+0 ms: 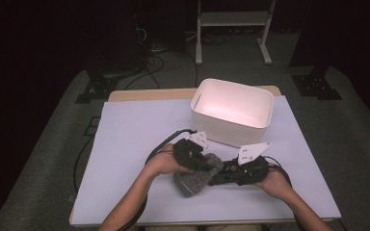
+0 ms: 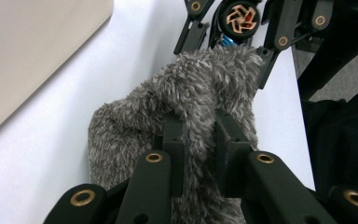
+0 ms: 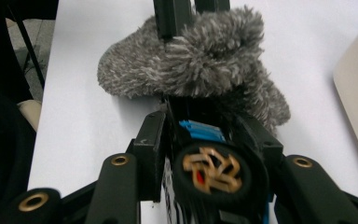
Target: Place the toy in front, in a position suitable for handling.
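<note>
A fuzzy grey sock (image 1: 197, 174) lies bunched on the white sheet at the near middle of the desk (image 1: 139, 134), in front of the white bin (image 1: 232, 110). The left gripper (image 2: 199, 140) is clenched on a fold of the sock's pile; its jaws pinch the fabric close together. The right gripper (image 3: 209, 116) holds a black roller-like tool (image 3: 214, 170) with a copper-coloured hub between its jaws, and the tool's far end meets the sock.

The sock looks light, soft and limp: it will sag and fold wherever it is not held, and the plush pile compresses, so a shallow pinch on fluff alone could slip. A deep bite across a doubled layer or the cuff would likely hold best. It is not fragile.
</note>
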`<state>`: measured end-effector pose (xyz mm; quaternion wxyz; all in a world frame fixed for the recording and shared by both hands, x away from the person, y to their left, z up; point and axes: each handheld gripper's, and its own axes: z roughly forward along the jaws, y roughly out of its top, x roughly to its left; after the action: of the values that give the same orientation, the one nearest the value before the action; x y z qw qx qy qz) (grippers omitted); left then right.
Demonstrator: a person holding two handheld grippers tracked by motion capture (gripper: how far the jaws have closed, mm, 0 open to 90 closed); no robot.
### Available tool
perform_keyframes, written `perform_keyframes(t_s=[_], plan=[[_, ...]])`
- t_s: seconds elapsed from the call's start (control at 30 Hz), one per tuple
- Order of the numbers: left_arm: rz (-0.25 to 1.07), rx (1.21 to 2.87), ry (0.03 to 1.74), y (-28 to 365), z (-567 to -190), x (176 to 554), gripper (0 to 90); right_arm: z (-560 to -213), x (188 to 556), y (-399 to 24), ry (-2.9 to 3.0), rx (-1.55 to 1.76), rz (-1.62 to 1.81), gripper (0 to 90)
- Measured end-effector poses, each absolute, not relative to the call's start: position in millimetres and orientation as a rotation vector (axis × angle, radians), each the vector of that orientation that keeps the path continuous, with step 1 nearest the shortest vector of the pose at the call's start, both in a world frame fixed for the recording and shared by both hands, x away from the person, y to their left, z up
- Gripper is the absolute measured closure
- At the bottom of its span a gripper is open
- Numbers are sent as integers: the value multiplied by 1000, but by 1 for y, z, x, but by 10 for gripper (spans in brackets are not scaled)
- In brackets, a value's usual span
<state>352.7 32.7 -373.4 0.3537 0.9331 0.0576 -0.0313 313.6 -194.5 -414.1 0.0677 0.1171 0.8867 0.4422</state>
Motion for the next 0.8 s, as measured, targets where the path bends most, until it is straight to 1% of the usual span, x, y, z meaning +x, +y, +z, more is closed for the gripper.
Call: perform_keyframes(t_s=[0.3, 0.37, 0.43, 0.5, 0.57, 0.7, 0.8], plan=[[-72, 2445, 103, 11, -374, 351, 774, -429, 312, -209, 2695, 396, 1311, 552], [-66, 2452, 97, 9, -374, 351, 773, -430, 312, -210, 2694, 396, 1287, 557], [-73, 2457, 94, 9, -374, 351, 773, -429, 313, -213, 2703, 409, 1331, 580], [-70, 2456, 91, 9, -374, 351, 773, -429, 312, -212, 2704, 409, 1327, 576], [-69, 2458, 88, 9, -374, 351, 773, -429, 312, -213, 2703, 411, 1316, 557], [-78, 2459, 83, 10, -374, 349, 772, -433, 309, -218, 2725, 446, 1242, 486], [-85, 2453, 84, 10, -375, 349, 771, -439, 309, -223, 2747, 466, 1203, 471]])
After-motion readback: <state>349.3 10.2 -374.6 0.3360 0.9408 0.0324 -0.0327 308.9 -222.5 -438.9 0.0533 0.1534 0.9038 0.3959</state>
